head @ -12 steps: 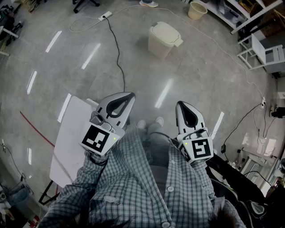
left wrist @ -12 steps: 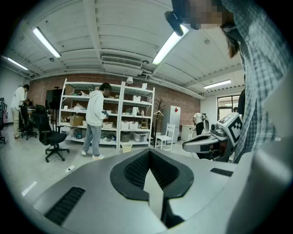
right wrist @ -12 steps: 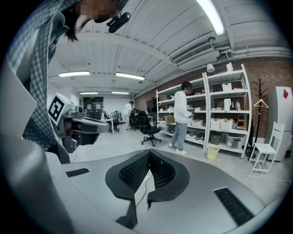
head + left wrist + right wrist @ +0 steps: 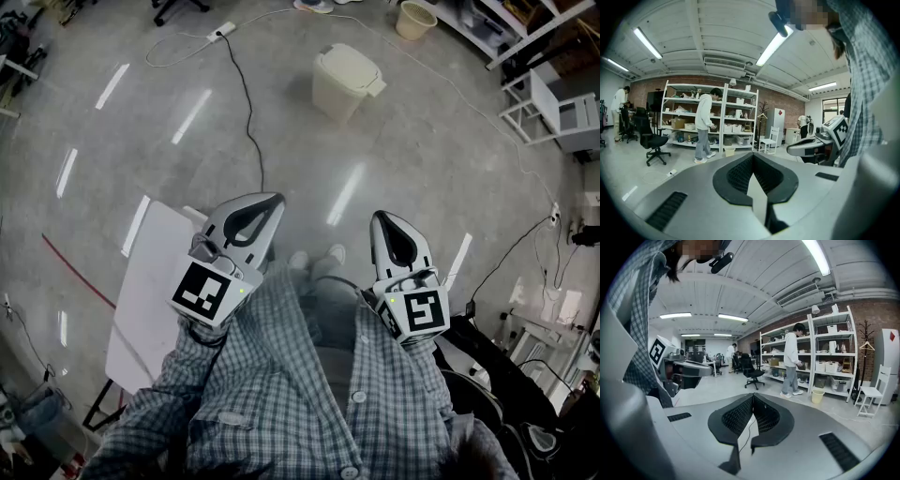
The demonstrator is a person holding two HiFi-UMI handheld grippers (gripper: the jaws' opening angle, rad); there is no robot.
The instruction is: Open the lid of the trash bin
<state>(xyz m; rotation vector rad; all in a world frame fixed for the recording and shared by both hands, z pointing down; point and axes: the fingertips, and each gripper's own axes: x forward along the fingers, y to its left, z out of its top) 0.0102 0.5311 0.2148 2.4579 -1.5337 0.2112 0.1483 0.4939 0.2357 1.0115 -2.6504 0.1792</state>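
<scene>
Head view: shows bin (image 4: 345,82) with lid down, standing on the floor (image 4: 150,159) well ahead of left tool (image 4: 265,211) and right tool (image 4: 386,230), both held side by side before a checked shirt (image 4: 281,394).

Left gripper view: shows left tool clenched, tips together on nothing; beyond, shelves (image 4: 736,117) and a person (image 4: 703,126).

Right gripper view: shows right tool likewise clenched and empty; left tool off at the left edge.

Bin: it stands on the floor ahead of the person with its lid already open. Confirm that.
Wrong on the lid. The head view shows the bin standing on the floor ahead of the person, but its lid is shut, not open.
</scene>
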